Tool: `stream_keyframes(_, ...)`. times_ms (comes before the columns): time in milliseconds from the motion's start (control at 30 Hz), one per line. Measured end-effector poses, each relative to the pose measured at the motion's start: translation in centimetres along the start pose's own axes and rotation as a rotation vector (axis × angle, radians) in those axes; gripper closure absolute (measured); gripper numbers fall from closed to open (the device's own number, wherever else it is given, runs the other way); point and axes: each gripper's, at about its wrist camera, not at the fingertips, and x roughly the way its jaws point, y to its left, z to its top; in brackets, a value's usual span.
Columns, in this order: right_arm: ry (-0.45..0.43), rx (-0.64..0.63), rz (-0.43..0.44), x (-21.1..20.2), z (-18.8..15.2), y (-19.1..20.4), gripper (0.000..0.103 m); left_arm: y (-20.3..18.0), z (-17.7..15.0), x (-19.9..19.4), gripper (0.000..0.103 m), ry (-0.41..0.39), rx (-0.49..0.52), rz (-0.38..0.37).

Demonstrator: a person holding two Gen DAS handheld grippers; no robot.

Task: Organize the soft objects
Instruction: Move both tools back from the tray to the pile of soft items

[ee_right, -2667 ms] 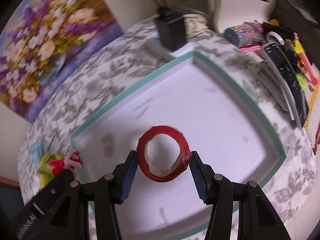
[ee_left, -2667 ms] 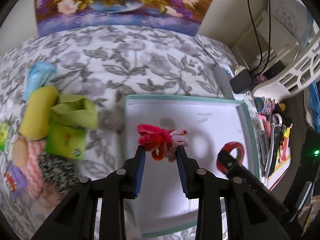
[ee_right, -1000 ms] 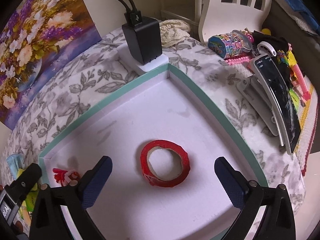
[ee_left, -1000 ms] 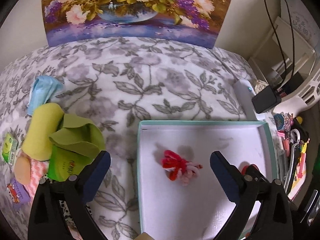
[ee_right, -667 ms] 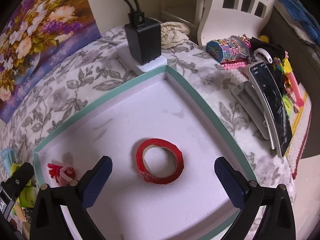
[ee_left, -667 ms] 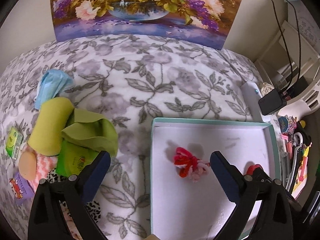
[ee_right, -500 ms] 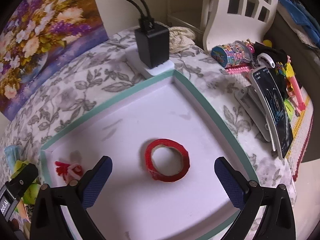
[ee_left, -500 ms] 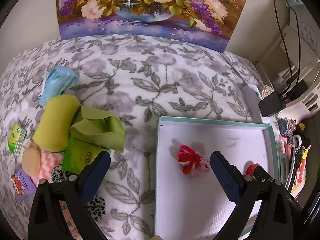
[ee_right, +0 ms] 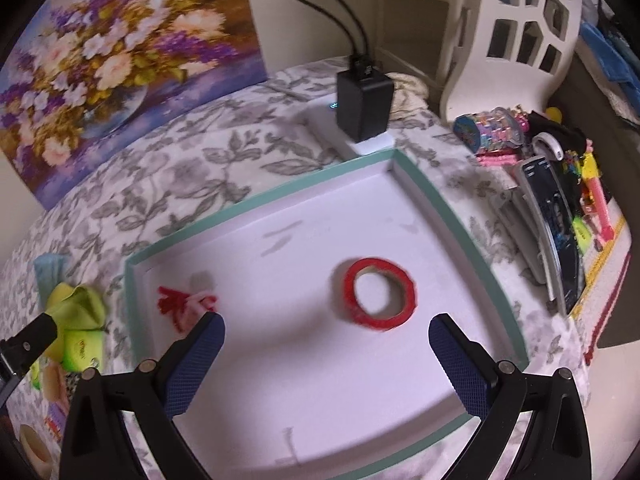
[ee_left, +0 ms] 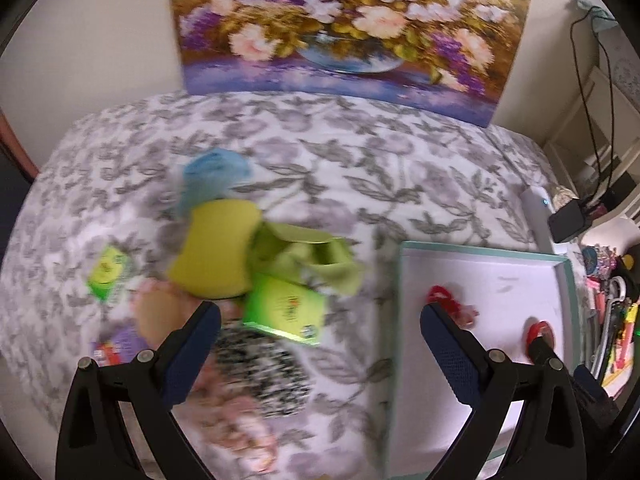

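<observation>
Red tape roll [ee_right: 378,298] and pipe-cleaner bundle [ee_right: 186,306] lie apart in the teal-rimmed tray [ee_right: 448,208]. My left claw [ee_left: 320,350] hangs spread over blurred soft things [ee_left: 218,248]; my right claw [ee_right: 326,360] is spread too.

Home bedroom: floral bedspread [ee_left: 360,168], flower painting [ee_left: 352,24] against wall, white chair [ee_right: 516,40], charger [ee_right: 364,100].
</observation>
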Motion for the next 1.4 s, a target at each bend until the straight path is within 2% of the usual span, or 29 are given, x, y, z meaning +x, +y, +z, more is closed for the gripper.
stream_keyframes(167, 0.024, -0.002, 0.028, -0.4, -0.8, 1.0, 0.0, 3.5, -0.6, -1.4, 0.003, 0.014, -0.035, 0.073)
stream_keyframes(400, 0.012, -0.118, 0.023, -2.0, -2.2, 4.1, 0.0, 8.8, -1.3, -4.0, 0.003, -0.02, -0.143, 0.094)
stream_keyframes(567, -0.006, -0.163, 0.097, -3.9, -3.2, 6.5, 0.0, 12.2, -2.0, -5.9, 0.003, -0.068, -0.18, 0.134)
stream_keyframes(767, -0.021, -0.261, 0.161, -5.8, -4.8, 10.2, 0.0, 16.0, -2.8, -6.9, 0.003, -0.078, -0.26, 0.125)
stream_keyframes(967, 0.067, -0.303, 0.278, -5.4, -6.8, 13.4, 0.0, 18.5, -3.8, -6.3, 0.003, -0.057, -0.295, 0.129)
stream_keyframes(1067, 0.103, -0.337, 0.28, -4.8, -7.9, 14.8, 0.0, 19.4, -4.6, -5.6, 0.003, -0.041, -0.311, 0.135)
stream_keyframes(1233, 0.176, -0.395, 0.267, -2.9, -9.9, 16.9, 0.0, 21.4, -6.0, -2.6, 0.003, 0.048, -0.374, 0.137)
stream_keyframes(1400, 0.27, -0.409, 0.286, -0.9, -11.5, 18.2, 0.0, 22.9, -6.6, -0.1, 0.003, 0.121, -0.442, 0.101)
